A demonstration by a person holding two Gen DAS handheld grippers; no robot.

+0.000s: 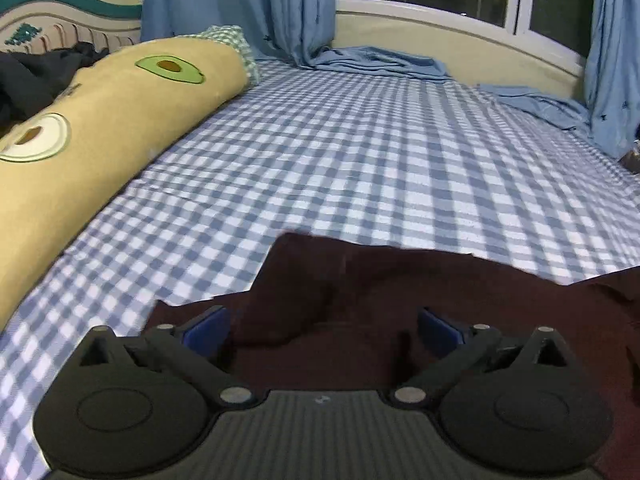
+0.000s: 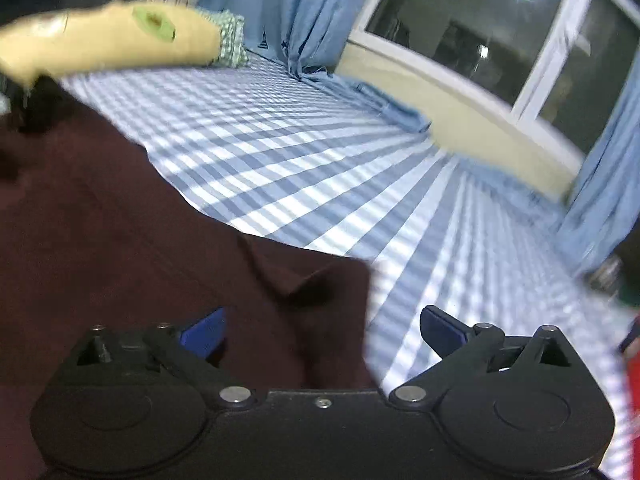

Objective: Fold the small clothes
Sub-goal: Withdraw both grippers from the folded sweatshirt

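Observation:
A dark maroon garment (image 1: 360, 280) lies spread on the blue-and-white checked bed sheet (image 1: 360, 152). My left gripper (image 1: 322, 332) hovers right over the cloth, open, its blue pads (image 1: 208, 334) wide apart and pressing on nothing. In the right wrist view the same garment (image 2: 120, 220) fills the left half, with a small fold near its right edge. My right gripper (image 2: 322, 332) is open above that edge: the left pad (image 2: 204, 334) is over the cloth and the other one over bare sheet (image 2: 320, 160). The right wrist view is motion-blurred.
A long yellow pillow with avocado prints (image 1: 100, 128) lies along the left side of the bed. Dark clothes (image 1: 32, 76) are piled by the headboard. Blue curtains (image 1: 240, 4) hang at the far window, their hems (image 1: 380, 62) resting on the bed.

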